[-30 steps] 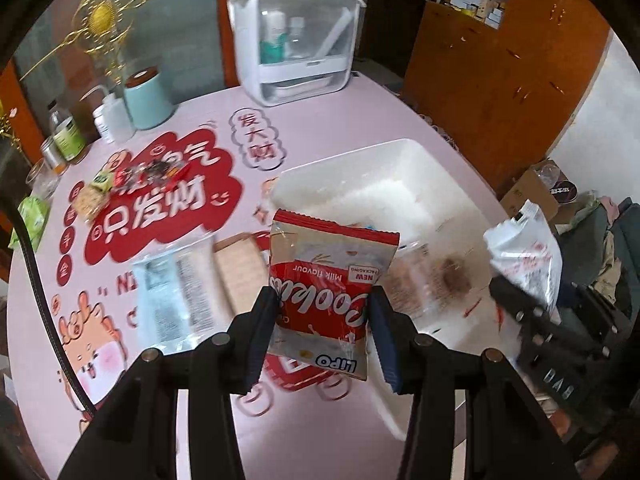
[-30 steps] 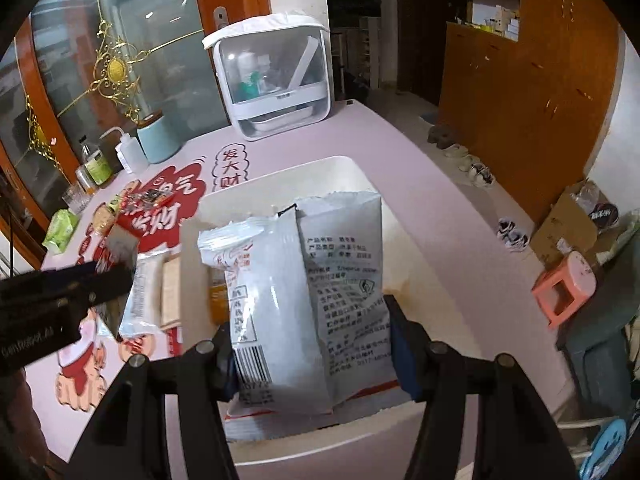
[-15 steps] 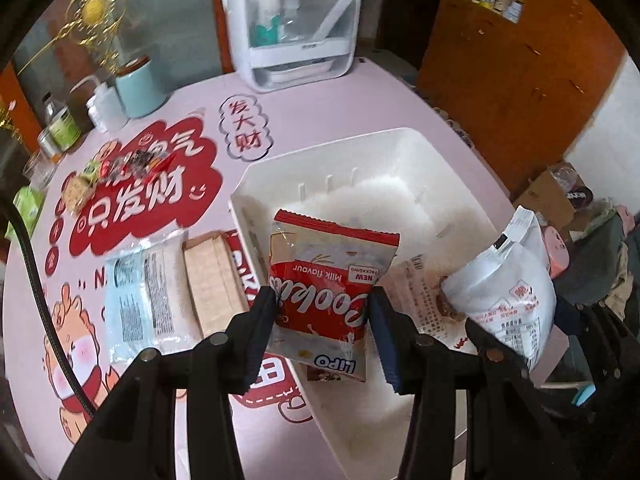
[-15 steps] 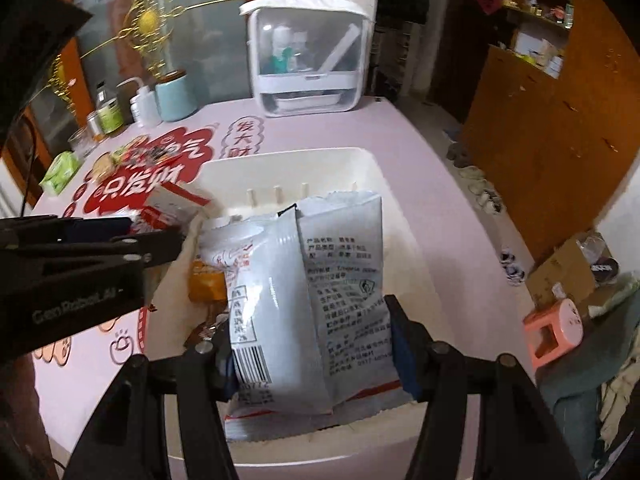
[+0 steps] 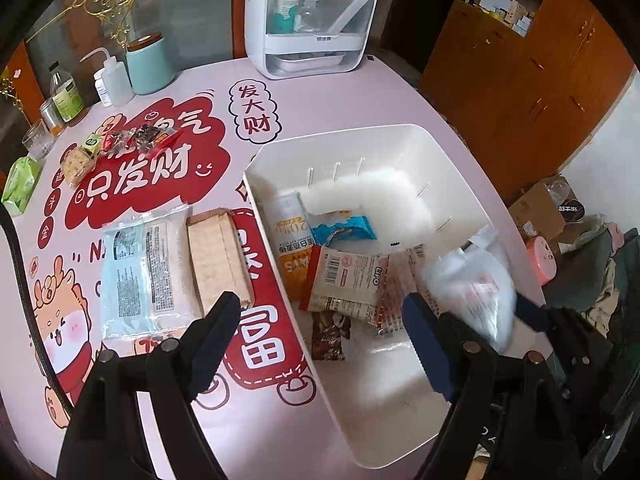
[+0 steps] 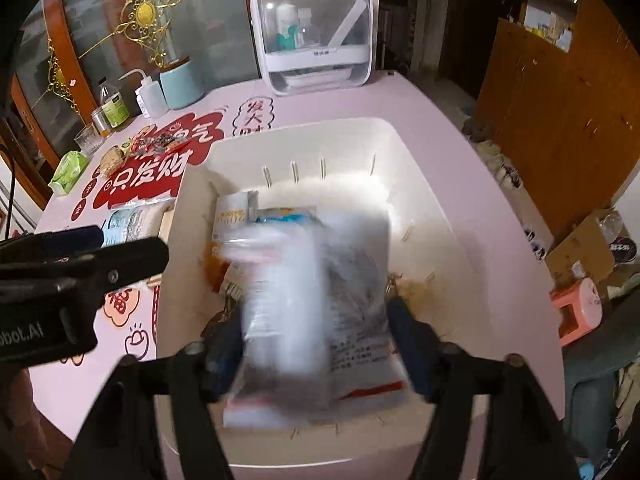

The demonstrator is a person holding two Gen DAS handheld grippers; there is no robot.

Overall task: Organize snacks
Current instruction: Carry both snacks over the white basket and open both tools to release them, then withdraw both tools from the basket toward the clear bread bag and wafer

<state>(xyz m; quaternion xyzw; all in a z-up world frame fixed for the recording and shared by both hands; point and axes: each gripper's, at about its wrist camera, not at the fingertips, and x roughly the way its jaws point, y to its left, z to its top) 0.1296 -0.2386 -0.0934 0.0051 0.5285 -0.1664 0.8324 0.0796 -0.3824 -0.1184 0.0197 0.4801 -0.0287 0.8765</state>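
On the pink table [image 5: 352,92], printed with red festive characters, we have a white bin [image 5: 448,160] that takes up the near right side and already holds several snack packets. Left of the bin, on the bare table, lie a pale blue-and-white packet [image 5: 140,272] and a wafer pack [image 5: 218,256], side by side, their long axes running away from us. Farther back a cluster of small candies [image 5: 120,144] waits near the far left edge.

Inside the bin we see the red-and-cream Lipo cookie packet [image 5: 344,284] lying flat, just ahead of our left claw [image 5: 320,320]. That claw's jaws are opening and nothing sits between them; one finger hangs over the table, the other over the bin. Our right claw [image 6: 316,332] is opening too, and the white snack bag [image 6: 316,304], blurred, is still between its fingers, seemingly slipping down into the bin; we cannot tell whether the pads still touch it.

Both claws point steeply downward over the bin's near end. We judge the left one is the nearer to the wafer pack and the blue-and-white packet, which lie just to its left, so the next reach probably falls to it, approaching across their short sides.
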